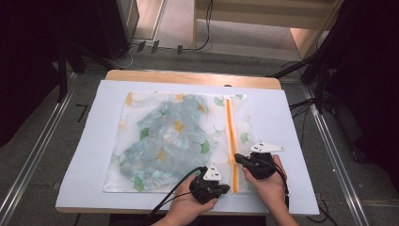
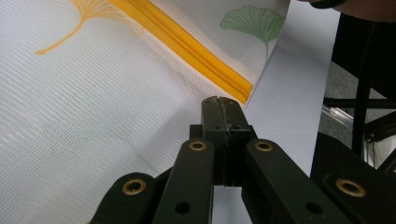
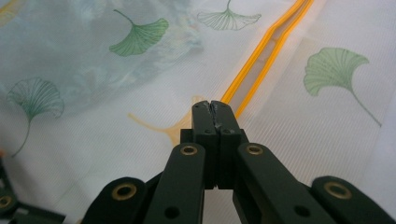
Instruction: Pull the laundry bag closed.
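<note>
Step in hand, as judged: working the orange zipper (image 1: 230,141) of the mesh laundry bag (image 1: 141,141), which lies flat on the white-covered counter (image 1: 84,155) with a blue-green patterned garment (image 1: 164,141) inside. To do it well, the left hand-held gripper (image 1: 225,189) should pin the mesh at the zipper's near end so the bag cannot creep, while the right hand-held gripper (image 1: 238,158) draws along the zipper line, low and straight, without lifting the cloth. Left jaws are closed tight at the bag's near edge, just beside the zipper's end; the left gripper view cannot settle whether mesh is pinched between them. Right jaws are likewise closed, tips on the zipper (image 3: 261,56), whose two orange tapes stand parted beyond; whether they hold the slider is hidden. The zipper runs away from both grippers toward the far edge.
</note>
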A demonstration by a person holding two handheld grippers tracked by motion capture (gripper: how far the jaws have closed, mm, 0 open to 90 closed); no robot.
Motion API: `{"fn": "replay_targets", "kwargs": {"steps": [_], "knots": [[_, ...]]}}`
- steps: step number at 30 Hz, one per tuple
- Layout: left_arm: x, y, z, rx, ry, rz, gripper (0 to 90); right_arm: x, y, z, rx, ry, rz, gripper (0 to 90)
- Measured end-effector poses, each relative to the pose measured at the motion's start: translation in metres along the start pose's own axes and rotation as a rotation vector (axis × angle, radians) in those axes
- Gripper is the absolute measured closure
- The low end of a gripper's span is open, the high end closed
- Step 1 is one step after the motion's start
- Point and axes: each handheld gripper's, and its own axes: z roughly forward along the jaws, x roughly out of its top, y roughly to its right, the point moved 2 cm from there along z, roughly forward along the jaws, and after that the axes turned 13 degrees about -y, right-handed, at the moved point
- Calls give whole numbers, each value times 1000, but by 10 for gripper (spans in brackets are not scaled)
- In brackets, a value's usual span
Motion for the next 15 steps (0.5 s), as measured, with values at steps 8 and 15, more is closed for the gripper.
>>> {"fn": "replay_targets", "kwargs": {"steps": [8,15], "knots": [[0,0,0,0,4,0,900,17,8,9,-7,3,4,900],[0,1,0,3,4,1,900,30,13,14,-16,0,1,900]]}}
